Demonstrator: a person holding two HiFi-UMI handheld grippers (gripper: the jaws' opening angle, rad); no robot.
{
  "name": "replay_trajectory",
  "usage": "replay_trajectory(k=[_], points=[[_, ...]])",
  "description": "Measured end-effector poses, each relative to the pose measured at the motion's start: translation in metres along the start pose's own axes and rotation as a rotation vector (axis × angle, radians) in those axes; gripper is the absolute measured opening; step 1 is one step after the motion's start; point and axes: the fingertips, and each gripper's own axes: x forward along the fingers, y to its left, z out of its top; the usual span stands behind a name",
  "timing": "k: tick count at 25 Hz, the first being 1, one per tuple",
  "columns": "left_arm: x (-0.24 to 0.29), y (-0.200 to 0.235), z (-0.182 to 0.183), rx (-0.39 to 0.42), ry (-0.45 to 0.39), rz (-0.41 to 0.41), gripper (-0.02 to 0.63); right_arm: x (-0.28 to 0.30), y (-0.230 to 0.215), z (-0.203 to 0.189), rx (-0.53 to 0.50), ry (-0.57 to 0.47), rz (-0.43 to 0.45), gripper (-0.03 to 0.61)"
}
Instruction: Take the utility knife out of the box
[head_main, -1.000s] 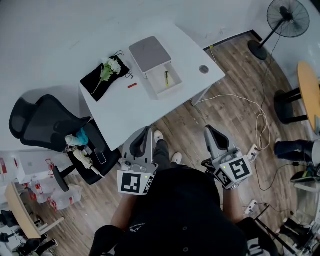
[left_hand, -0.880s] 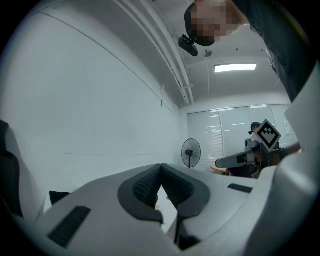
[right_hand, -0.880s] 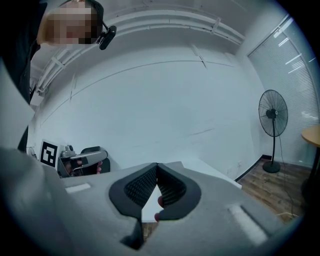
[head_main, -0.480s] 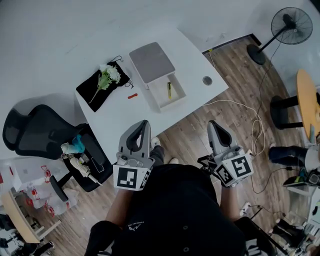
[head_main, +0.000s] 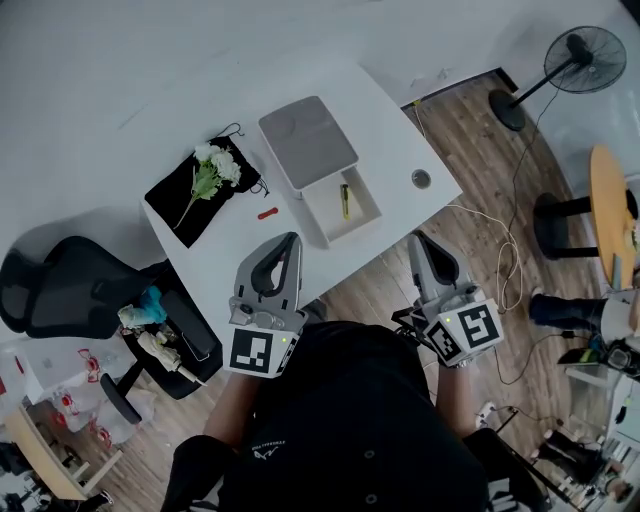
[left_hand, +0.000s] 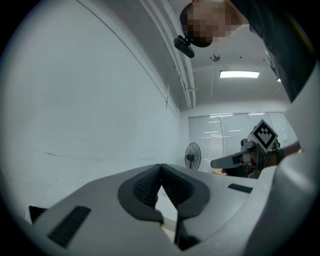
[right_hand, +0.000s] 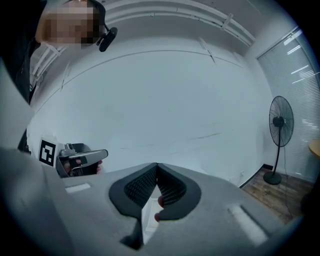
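So, the fingers of the left gripper (head_main: 291, 242) and right gripper (head_main: 417, 243) are pressed together on nothing, held near the tabletop's (head_main: 392, 120) front edge. The yellow utility knife (head_main: 345, 200) lies in the open box (head_main: 330, 236), untouched — reaching, gripping and lifting all remain, I judge.

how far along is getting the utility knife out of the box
Done: the box has its drawer open, exposing the yellow utility knife lying inside. In hand: nothing; left gripper and right gripper are both shut, empty, short of the box. Left: reach in, grip the knife, lift it out.
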Motion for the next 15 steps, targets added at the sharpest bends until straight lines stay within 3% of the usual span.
replay_trajectory(k=[15], points=[[0.035, 0.039, -0.006, -0.108, -0.007, -0.017, 0.005, 0.082, 0.002, -0.009, -0.073, 0.137, 0.028, 0.005]])
